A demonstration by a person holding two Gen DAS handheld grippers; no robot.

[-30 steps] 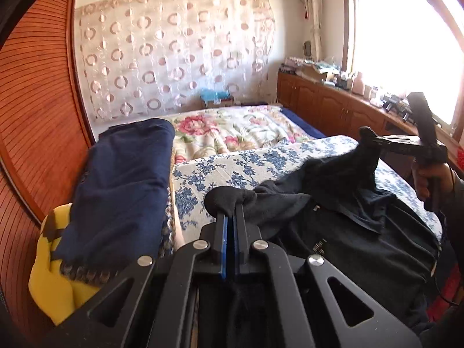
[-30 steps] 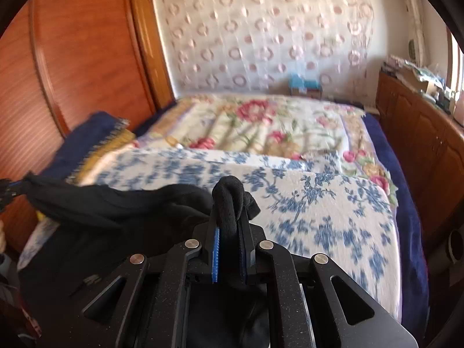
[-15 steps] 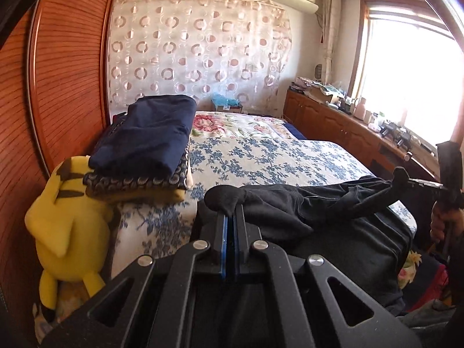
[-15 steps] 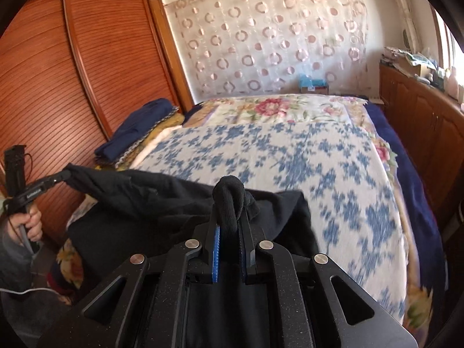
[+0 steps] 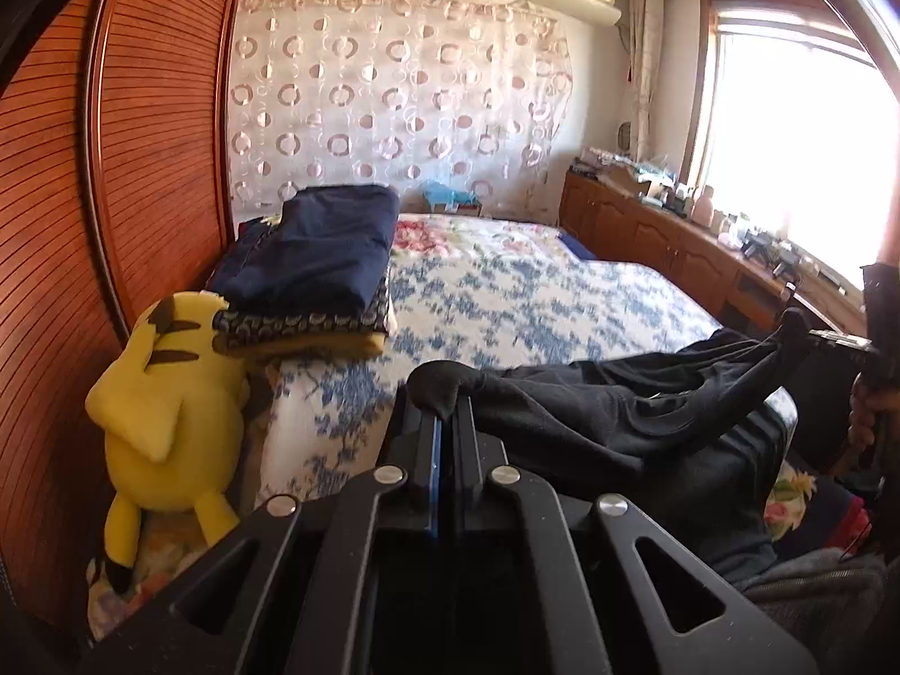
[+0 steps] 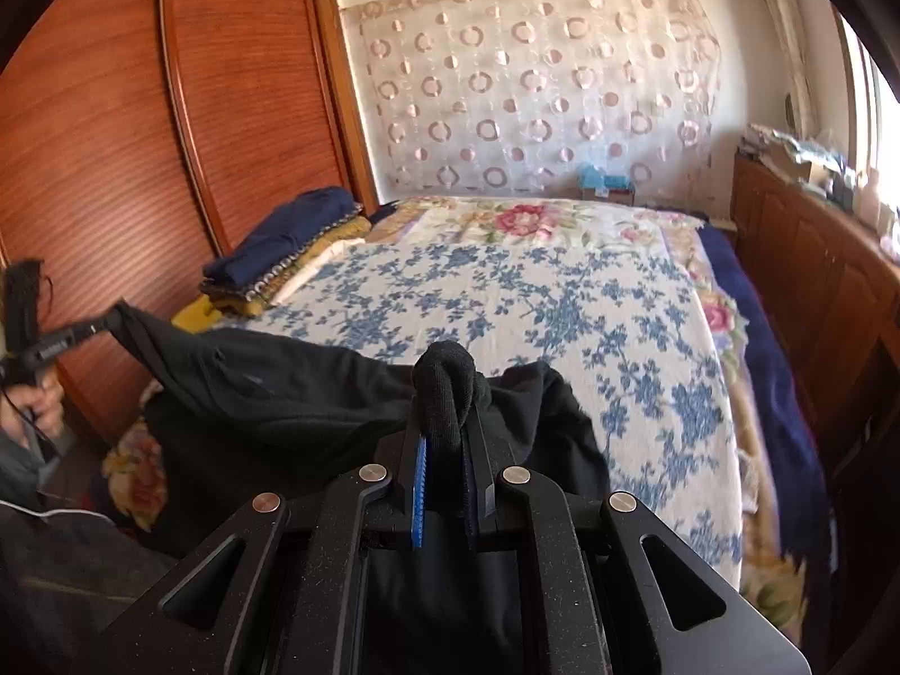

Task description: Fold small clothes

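A black garment [image 5: 607, 422] hangs stretched between both grippers over the near edge of the bed. My left gripper [image 5: 444, 410] is shut on one bunched corner of it. In the right wrist view my right gripper [image 6: 447, 422] is shut on the other bunched corner, and the black garment [image 6: 292, 394] sags away to the left. The right gripper [image 5: 799, 332] shows at the right edge of the left wrist view, held by a hand. The left gripper [image 6: 109, 318] shows at the far left of the right wrist view.
The bed [image 6: 506, 304] carries a blue floral sheet. A stack of folded clothes [image 5: 320, 270] lies at its left side beside a yellow plush toy [image 5: 169, 405]. A wooden wardrobe [image 6: 140, 140] stands on the left, wooden cabinets [image 5: 664, 236] under the window on the right.
Both grippers have drawn back toward the foot of the bed, pulling the black garment with them. The garment now hangs at the bed's near edge and the folded stack looks farther away.
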